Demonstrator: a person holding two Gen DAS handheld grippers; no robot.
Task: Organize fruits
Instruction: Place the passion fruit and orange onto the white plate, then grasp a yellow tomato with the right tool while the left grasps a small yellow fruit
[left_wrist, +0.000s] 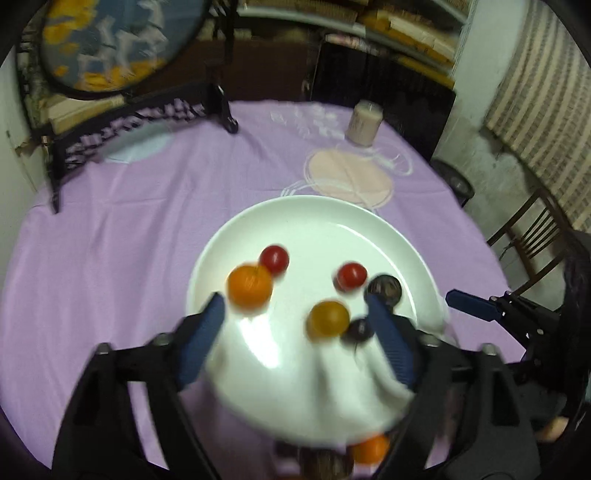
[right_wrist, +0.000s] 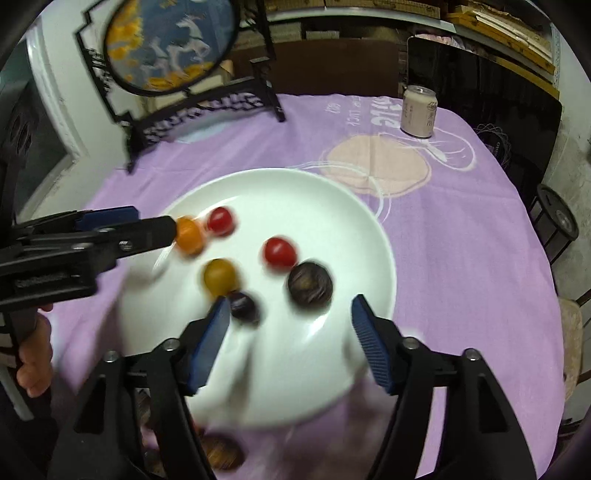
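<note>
A white plate (left_wrist: 317, 218) (right_wrist: 332, 192) sits on the purple cloth and carries loose fruit. In the left wrist view that fruit is an orange (left_wrist: 249, 286), two red tomatoes (left_wrist: 274, 258) (left_wrist: 351, 275), a yellow tomato (left_wrist: 328, 319), a dark plum (left_wrist: 382, 290) and a dark grape (left_wrist: 358, 330). My left gripper (left_wrist: 295, 308) stands open over the plate's near side, its pads off the fruit. My right gripper (right_wrist: 291, 301) is open too, with the plum (right_wrist: 309, 283) just beyond its tips and the grape (right_wrist: 243, 306) beside its left finger. The frames are blurred.
A pale can (right_wrist: 419, 110) stands at the table's far side, and a round painted screen on a black stand (right_wrist: 170, 48) at the far left. More fruit (left_wrist: 369, 448) (right_wrist: 221, 454) lies on the cloth in front of the plate. A chair (left_wrist: 532, 229) is off the right edge.
</note>
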